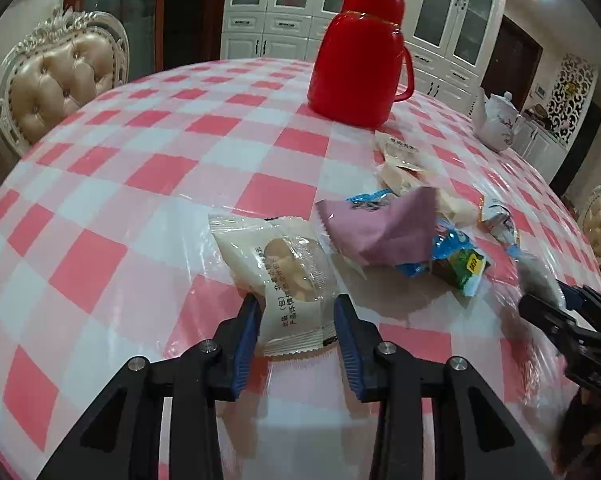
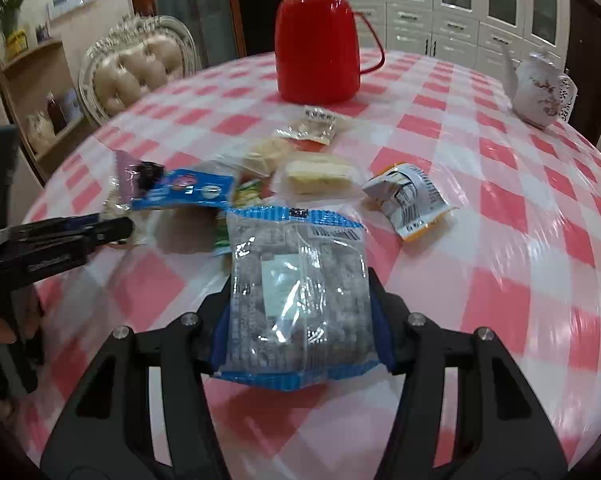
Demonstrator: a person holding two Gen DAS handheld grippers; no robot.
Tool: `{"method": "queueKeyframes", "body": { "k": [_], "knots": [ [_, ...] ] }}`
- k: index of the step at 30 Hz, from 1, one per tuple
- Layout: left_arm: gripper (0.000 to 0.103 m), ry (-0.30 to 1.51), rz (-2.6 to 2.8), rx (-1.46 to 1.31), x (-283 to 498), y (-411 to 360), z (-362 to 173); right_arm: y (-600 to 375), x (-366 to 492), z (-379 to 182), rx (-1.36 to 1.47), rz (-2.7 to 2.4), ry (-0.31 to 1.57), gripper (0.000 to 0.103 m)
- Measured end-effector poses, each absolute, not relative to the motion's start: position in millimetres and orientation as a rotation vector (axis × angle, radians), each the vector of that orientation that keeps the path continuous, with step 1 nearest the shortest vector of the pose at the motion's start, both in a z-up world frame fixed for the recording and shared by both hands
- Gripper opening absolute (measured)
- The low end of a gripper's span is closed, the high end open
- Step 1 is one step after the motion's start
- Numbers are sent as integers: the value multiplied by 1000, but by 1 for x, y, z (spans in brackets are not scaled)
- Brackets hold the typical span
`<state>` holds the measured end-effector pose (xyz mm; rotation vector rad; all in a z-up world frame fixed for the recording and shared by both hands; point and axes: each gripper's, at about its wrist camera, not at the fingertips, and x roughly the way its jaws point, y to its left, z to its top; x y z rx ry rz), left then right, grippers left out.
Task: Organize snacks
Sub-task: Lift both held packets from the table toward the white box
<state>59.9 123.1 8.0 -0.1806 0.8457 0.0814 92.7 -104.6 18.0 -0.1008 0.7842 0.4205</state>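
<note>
My left gripper (image 1: 296, 308) is shut on a white pastry packet (image 1: 284, 276) and holds it low over the checked tablecloth. My right gripper (image 2: 300, 312) is shut on a clear blue-edged snack packet (image 2: 296, 296). A pile of loose snacks lies between them: a purple packet (image 1: 384, 224), a blue packet (image 2: 184, 192), a pale cake packet (image 2: 316, 176), a silver-orange packet (image 2: 412, 196) and a small cracker packet (image 2: 312, 124). In the right wrist view the left gripper (image 2: 116, 228) shows at the left edge. The right gripper (image 1: 540, 308) shows in the left wrist view.
A red thermos jug (image 1: 360, 68) stands at the far middle of the round table (image 1: 100, 184). A white teapot (image 2: 544, 92) stands at the far right. Padded chairs (image 1: 56, 80) stand around the table's edge.
</note>
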Motion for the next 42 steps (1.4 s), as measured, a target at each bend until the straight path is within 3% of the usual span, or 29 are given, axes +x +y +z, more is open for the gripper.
{"method": "queueKeyframes", "body": {
  "k": [17,42],
  "knots": [
    [39,668,15,-245,-18,99,50,-128,16,42,35,435,692,60],
    [39,711,-217,-51,-102,-39,56,-204,-125,55,6,319,668,60]
  ]
}}
